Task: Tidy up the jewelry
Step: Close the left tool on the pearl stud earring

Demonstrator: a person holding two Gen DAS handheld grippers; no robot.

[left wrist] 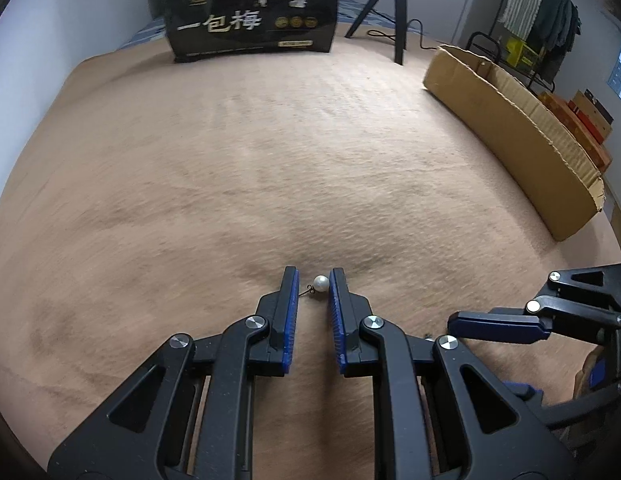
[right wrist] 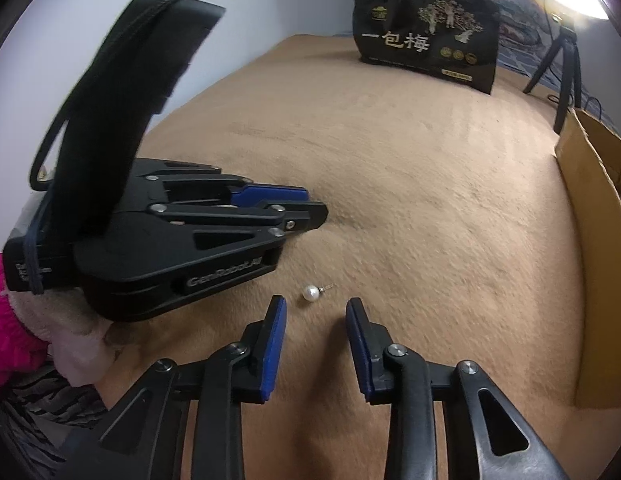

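My left claw is low over the tan plush cover, its jaws open only a narrow way and holding nothing yet. A pearl stud earring lies on the cover between its blue pads. The pearl sits right against the right-hand pad, though I cannot tell whether they touch, and the post points toward the other pad.

My right claw is open wider, also empty. A second pearl stud rests just ahead of its tips, nearer the left finger, with the post pointing right. In this view the left claw's tips are well apart from that pearl, so I judge there are 2 studs, 1 per claw.

I judge this to be the pickup step. Next I need to close the left jaws gently on the pearl, keeping the tips down in the pile so it cannot roll out. The right claw must move forward a little before it closes.

Farther right stands a cardboard box. No jewelry holder is in view, so I cannot say where the studs should go.
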